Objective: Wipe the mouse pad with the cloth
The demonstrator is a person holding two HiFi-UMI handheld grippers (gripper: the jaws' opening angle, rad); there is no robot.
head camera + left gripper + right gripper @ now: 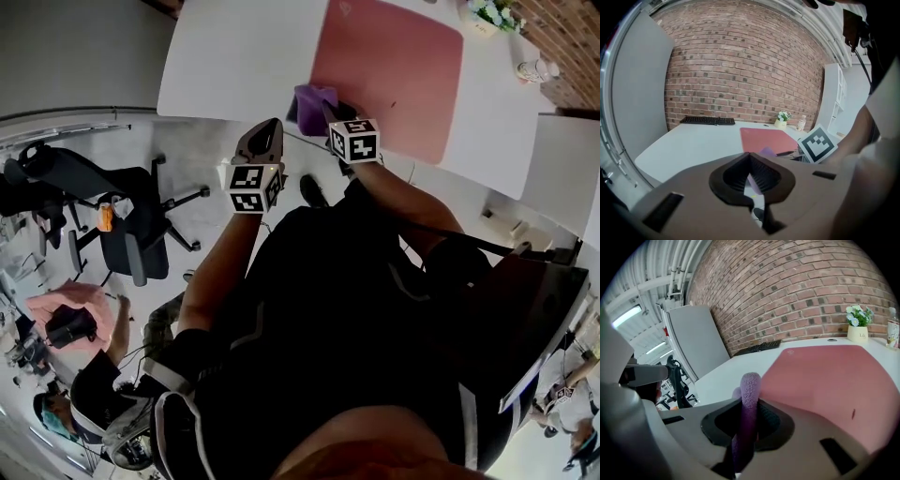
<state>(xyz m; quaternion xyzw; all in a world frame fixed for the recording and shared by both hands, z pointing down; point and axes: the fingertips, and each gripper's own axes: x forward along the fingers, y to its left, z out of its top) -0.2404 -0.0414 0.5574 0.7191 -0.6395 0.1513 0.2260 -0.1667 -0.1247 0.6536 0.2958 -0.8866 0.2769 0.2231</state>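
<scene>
The right tongs [750, 403] are pinching the purple cloth [749, 386]. A fold of it stands upright between the two tips, and the rest hangs down behind them. In the head view the right tongs [330, 112] reach over the near edge of the white surface [239, 56]. There the cloth [312, 101] sits bunched at the near left corner of the pink pad [389, 75]. Part of it is over the pad and part over the bare surface. I cannot tell whether the cloth touches the pad or is held just above it.

The left tongs [750, 157] are pressed together at the tips, with nothing between them. They [270, 129] hang just off the surface's near edge, beside the right tongs and to their left. They point toward the cloth [767, 152] and the pad [768, 139].

The pad [834, 380] lies flat and takes up much of the surface's right half. At the far edge, against a brick wall [740, 70], lie a black keyboard [707, 120], a small potted plant [858, 320] and a bottle [893, 333]. An office chair [131, 225] stands on the floor well to the left.
</scene>
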